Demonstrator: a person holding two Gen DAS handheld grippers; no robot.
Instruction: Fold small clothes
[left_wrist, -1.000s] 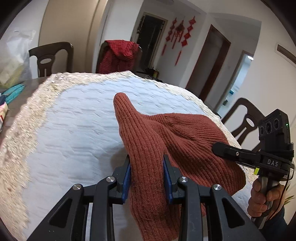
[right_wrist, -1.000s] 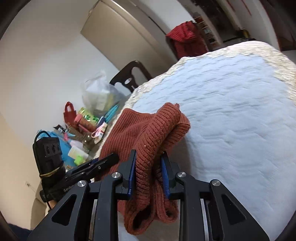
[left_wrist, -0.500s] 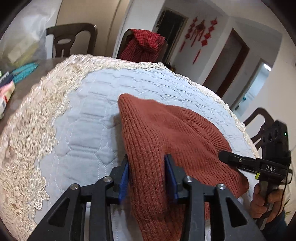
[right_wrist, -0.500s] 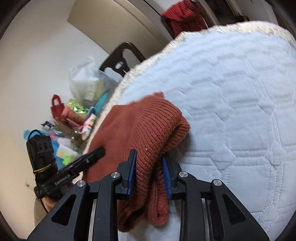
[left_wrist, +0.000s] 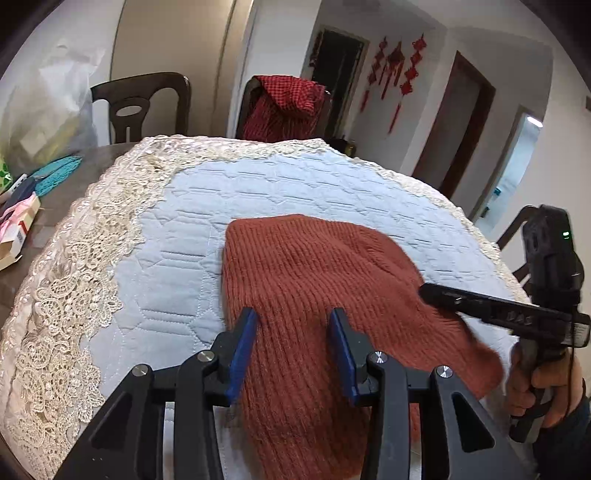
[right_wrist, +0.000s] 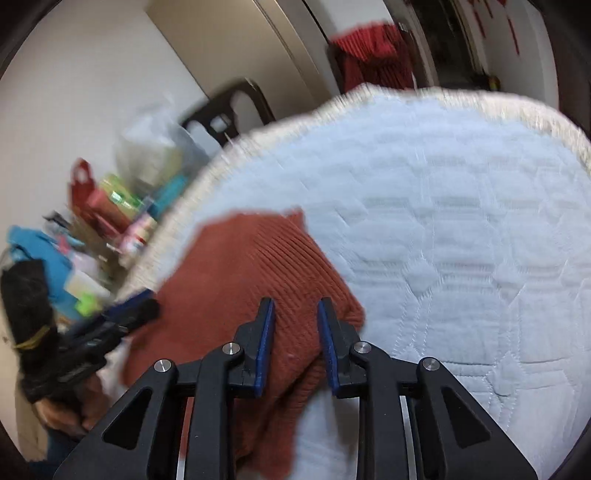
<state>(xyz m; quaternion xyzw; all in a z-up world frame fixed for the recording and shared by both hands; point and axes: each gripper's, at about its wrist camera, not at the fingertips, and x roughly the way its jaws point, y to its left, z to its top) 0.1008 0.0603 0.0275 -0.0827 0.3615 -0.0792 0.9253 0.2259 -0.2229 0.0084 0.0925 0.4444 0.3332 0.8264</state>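
Ahead of both pairs of fingers the quilted tabletop (left_wrist: 303, 192) runs bare to its lace edge (left_wrist: 74, 295), with chairs beyond. The rust knit garment (left_wrist: 314, 295) lies flat on it, spreading forward from beneath both tools. The left gripper (left_wrist: 293, 325) stands with fingers wide apart, the knit under the gap, gripping nothing. The right gripper (right_wrist: 293, 317) is parted too, over the garment's ribbed corner.
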